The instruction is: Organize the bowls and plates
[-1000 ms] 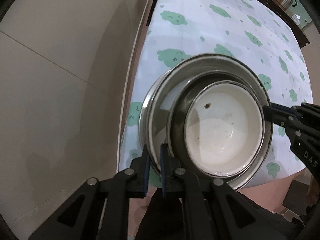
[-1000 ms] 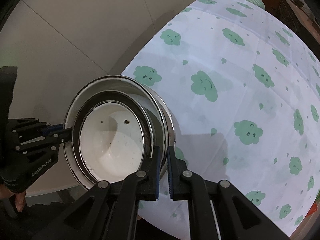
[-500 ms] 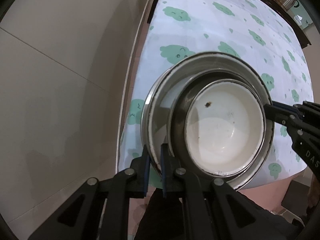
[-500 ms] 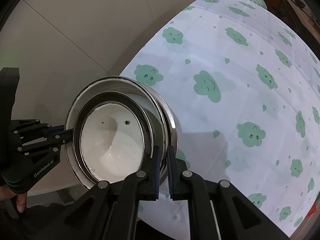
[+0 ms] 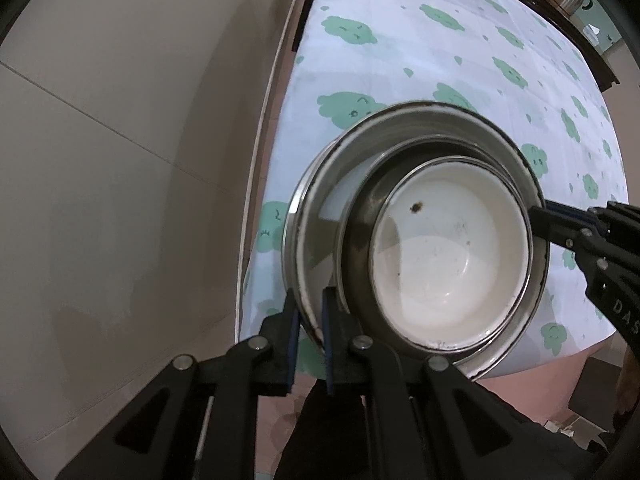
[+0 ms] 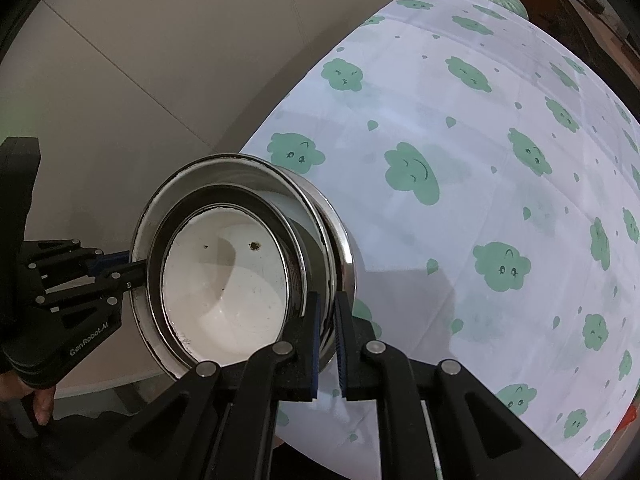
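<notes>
The left gripper (image 5: 308, 320) is clenched on the near-left rim of the outer steel bowl (image 5: 320, 216), one blue pad inside the wall and one outside. Across the stack, the right gripper (image 6: 326, 320) pinches the opposite rim in the same way; in the left wrist view its fingers reach in from the right edge and meet the rim there. Neither pair of jaws shows a gap beyond the thin metal wall.

The stack is three nested pieces: the outer steel bowl, a darker middle bowl (image 5: 360, 240) sitting off-centre toward the right, and a white inner bowl (image 5: 452, 256) with a small brown speck on its floor. The bowls appear held off the surface between the two grippers, tilted so the mouth faces the cameras, though whether the base touches the cloth I cannot tell.

Outward from there, the stack hangs over the near-left corner of the table, which wears a white tablecloth (image 6: 480, 140) printed with green clouds. To the left lies pale tiled floor (image 5: 100, 160); most of the cloth stretches away to the far right.

The move ahead, as I judge it, turns on this: open table lies to the far right of the stack, on the right gripper's side, so the pair must travel together that way and level the rim before setting down
</notes>
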The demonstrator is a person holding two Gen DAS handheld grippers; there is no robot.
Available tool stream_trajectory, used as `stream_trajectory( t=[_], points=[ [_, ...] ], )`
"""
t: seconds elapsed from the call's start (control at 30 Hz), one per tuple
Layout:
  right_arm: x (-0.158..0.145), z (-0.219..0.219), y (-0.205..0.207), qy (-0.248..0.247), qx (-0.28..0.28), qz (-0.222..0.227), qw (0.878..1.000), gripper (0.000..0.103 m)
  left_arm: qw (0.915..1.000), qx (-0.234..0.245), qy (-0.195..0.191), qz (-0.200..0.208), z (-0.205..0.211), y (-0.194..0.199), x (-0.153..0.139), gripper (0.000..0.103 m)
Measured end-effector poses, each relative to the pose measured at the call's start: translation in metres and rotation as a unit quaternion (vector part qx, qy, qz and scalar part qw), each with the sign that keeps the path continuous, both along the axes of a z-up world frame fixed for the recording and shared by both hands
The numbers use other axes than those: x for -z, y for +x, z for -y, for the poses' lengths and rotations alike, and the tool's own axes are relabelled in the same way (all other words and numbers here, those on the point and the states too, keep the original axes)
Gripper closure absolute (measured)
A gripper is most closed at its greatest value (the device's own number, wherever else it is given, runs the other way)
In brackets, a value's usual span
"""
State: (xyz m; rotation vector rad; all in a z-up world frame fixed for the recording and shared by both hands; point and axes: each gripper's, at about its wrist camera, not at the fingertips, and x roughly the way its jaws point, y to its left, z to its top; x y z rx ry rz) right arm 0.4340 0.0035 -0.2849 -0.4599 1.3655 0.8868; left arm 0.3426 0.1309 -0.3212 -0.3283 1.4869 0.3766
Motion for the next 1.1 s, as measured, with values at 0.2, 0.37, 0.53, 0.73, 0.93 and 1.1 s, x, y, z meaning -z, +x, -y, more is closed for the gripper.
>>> stream_trajectory(
  t=[0.2, 0.37, 0.53, 0.73, 0.93, 1.1],
  points=[
    [-0.003, 0.004, -0.004, 0.006, 0.011, 0.009, 1.0, 0.094, 0.9999, 0.01, 0.002, 0.004, 0.001, -0.002, -0.002, 0.096],
    [-0.012, 0.007, -0.007, 0.016, 0.026, 0.025, 0.999, 0.093, 0.9997, 0.02, 0.006, 0.011, 0.003, -0.005, -0.009, 0.091],
    [-0.028, 0.014, -0.016, 0.024, 0.05, 0.047, 0.997, 0.068, 0.9987, 0.036, 0.03, 0.021, 0.006, -0.014, -0.019, 0.071],
    [-0.044, 0.031, -0.042, 0.033, 0.088, 0.081, 0.992, 0.052, 0.9934, 0.064, 0.047, 0.083, 0.014, -0.036, -0.045, 0.038],
    [-0.071, 0.074, -0.084, 0.044, 0.149, 0.138, 0.978, 0.052, 0.9816, 0.104, 0.05, 0.152, 0.036, -0.049, -0.077, 0.038],
    [-0.111, 0.101, -0.11, 0.064, 0.177, 0.201, 0.961, 0.052, 0.9649, 0.128, 0.059, 0.222, 0.057, -0.063, -0.117, 0.038]
  ],
)
